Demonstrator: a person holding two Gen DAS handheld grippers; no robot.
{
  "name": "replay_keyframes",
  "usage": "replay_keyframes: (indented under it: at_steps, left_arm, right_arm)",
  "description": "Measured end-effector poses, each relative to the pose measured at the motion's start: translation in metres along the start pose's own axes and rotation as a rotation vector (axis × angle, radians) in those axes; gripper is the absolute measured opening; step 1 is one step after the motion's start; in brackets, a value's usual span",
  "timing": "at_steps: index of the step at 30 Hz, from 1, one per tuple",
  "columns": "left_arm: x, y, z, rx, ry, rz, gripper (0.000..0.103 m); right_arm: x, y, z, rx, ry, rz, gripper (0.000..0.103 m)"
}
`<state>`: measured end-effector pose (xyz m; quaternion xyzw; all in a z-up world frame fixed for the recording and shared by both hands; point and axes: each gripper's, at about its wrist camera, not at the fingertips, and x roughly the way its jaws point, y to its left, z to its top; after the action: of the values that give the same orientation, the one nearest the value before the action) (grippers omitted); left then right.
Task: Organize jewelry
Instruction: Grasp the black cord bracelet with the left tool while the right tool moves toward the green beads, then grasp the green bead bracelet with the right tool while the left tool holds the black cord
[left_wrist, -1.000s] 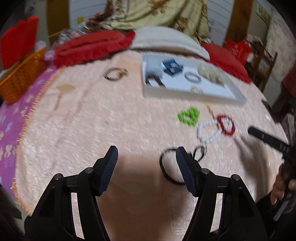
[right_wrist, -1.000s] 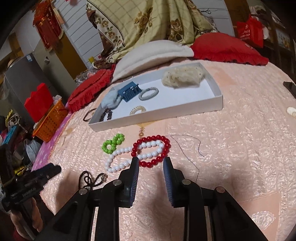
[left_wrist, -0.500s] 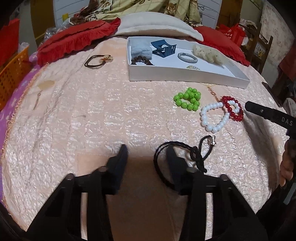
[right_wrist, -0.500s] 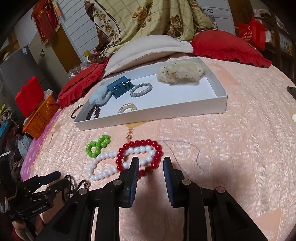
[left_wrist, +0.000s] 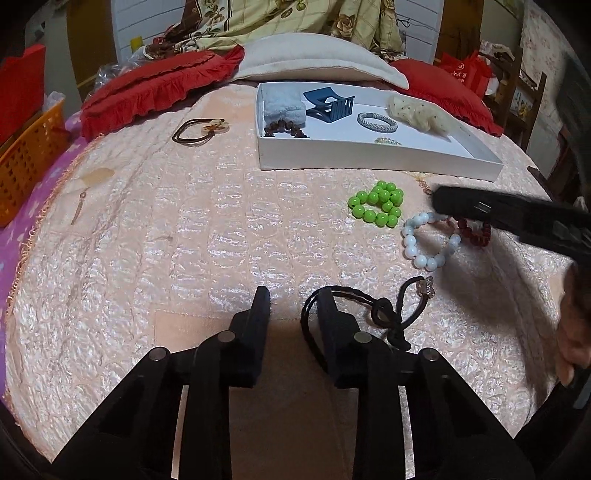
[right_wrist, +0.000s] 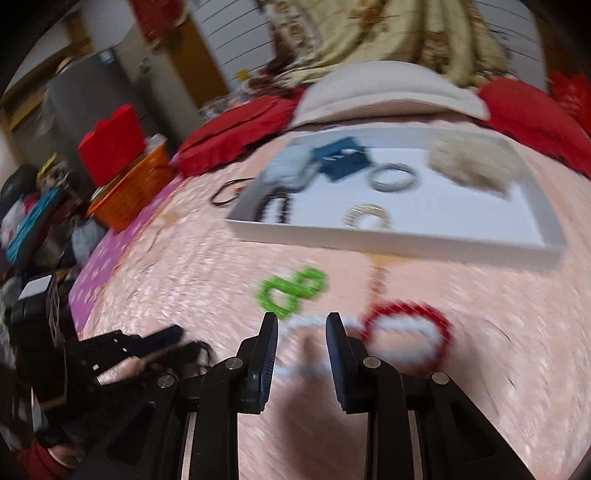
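The left gripper (left_wrist: 291, 301) was closing over the pink quilted bedspread (left_wrist: 184, 240); its right finger stood inside the loop of the black braided cord necklace (left_wrist: 369, 310), pads not yet pinching it. The right gripper (right_wrist: 301, 328) hovered, narrowly parted and empty, above the white bead bracelet (right_wrist: 314, 325) beside the red bead bracelet (right_wrist: 410, 332). The white cardboard tray (left_wrist: 369, 162) lay beyond.

A black braided cord bracelet (left_wrist: 354, 314) with a small metal charm lies flat on the peach quilted bedspread (left_wrist: 184, 240), near white (left_wrist: 428, 243), green (left_wrist: 378, 206) and dark red (left_wrist: 476, 229) bead bracelets.
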<state>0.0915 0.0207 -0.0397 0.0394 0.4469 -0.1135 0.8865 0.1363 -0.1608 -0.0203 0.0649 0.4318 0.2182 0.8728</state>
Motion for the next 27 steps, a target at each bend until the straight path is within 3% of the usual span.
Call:
replay_keyframes:
  at_steps: [7,10,13,17,20,21,22,24,27]
  left_arm:
    - [-0.001,0.000,-0.002,-0.007,-0.005,-0.004,0.023]
    - [-0.002,-0.001,-0.003,-0.009,-0.011,-0.001,0.023]
    - [-0.002,-0.001,-0.003,-0.017,-0.008,-0.020,0.008]
    - [-0.005,0.001,-0.004,-0.034,0.002,-0.031,0.004]
    - [-0.009,0.005,-0.004,-0.056,0.004,-0.040,0.004]
    - [-0.010,0.005,-0.004,-0.060,0.002,-0.043,0.003]
    - [-0.013,0.006,-0.004,-0.063,-0.001,-0.045,0.003]
    - [-0.018,0.006,-0.003,-0.065,-0.010,-0.046,0.003]
    - [-0.028,0.008,0.001,-0.076,-0.023,-0.063,0.003]
  right_arm:
    - [0.042,0.004,0.018,-0.008,0.077,-0.037,0.025]
    - [0.043,0.008,0.018,-0.028,0.063,-0.043,0.025]
    - [0.044,0.012,0.017,-0.057,0.049,-0.080,0.026]
    - [0.049,0.018,0.015,-0.123,0.068,-0.135,0.026]
    - [0.047,0.016,0.013,-0.120,0.065,-0.127,0.025]
    - [0.045,0.014,0.013,-0.109,0.065,-0.121,0.021]
    - [0.044,0.012,0.013,-0.094,0.063,-0.105,0.010]
    - [0.042,0.008,0.013,-0.056,0.068,-0.050,0.002]
    - [0.032,0.009,0.013,-0.039,0.041,-0.033,0.001]
